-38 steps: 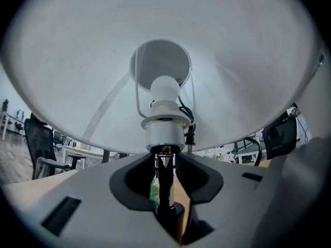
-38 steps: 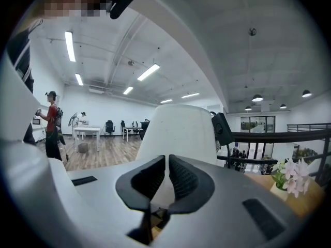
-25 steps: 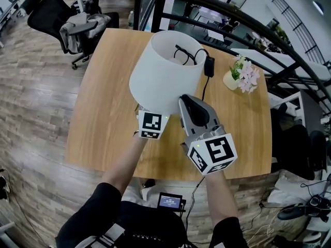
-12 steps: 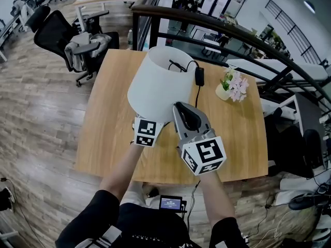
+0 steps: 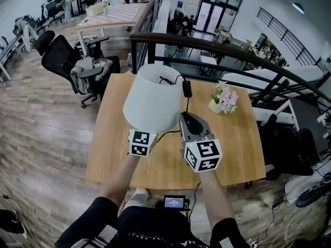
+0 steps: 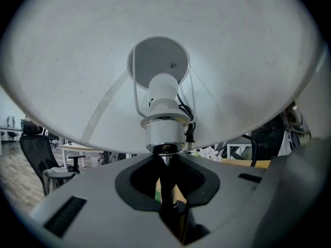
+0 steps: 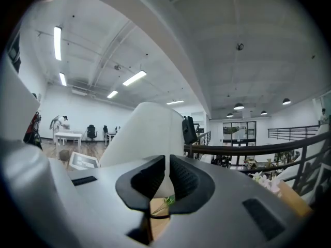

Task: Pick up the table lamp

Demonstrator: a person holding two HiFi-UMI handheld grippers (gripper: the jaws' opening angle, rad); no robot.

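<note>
Jaws of the left gripper (image 6: 165, 164) pinch only the thin stem (image 6: 166, 190) of the table lamp (image 5: 153, 99), those of the right gripper (image 7: 166, 172) nearly closed and empty, so the top-heavy lamp may swing and slip.

Matt lampshade (image 5: 152, 99) — glossy metal socket (image 6: 164, 134)

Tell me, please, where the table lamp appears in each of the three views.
Head view: table lamp, centre.
Left gripper view: table lamp fills the upper half, seen from below.
Right gripper view: table lamp, centre, beyond the jaws.
Shared landmark: the white flowers.
</note>
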